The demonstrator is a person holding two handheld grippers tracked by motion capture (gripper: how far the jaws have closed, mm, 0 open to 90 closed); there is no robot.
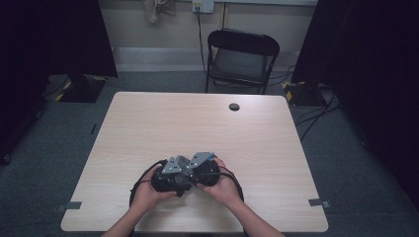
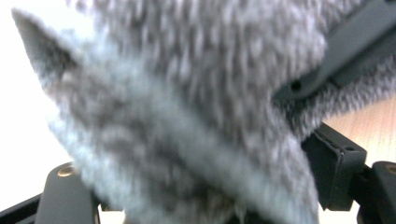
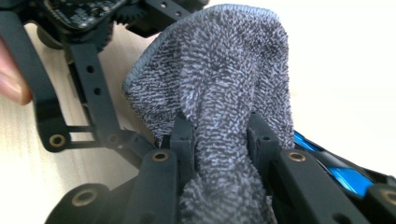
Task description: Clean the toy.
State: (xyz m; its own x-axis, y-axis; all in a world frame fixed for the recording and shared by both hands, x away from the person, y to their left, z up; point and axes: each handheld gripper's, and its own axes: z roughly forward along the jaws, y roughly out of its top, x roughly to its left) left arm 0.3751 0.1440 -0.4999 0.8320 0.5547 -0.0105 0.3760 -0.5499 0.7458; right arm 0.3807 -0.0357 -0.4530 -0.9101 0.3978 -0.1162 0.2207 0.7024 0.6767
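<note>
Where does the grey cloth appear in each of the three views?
High view: hidden between the two tongs near the table's front edge; cannot make it out.
Left gripper view: grey cloth close up, blurred, across most of the frame.
Right gripper view: centre, pinched between the right tongs.
Shared landmark: the pale wooden table.

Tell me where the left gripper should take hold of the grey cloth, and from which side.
Grip the free stitched edge of the grey cloth that stands above the right gripper, whose fingers already pinch the bunched middle. Probably come from the far side: that hemmed fold is thin and unobstructed there.
</note>
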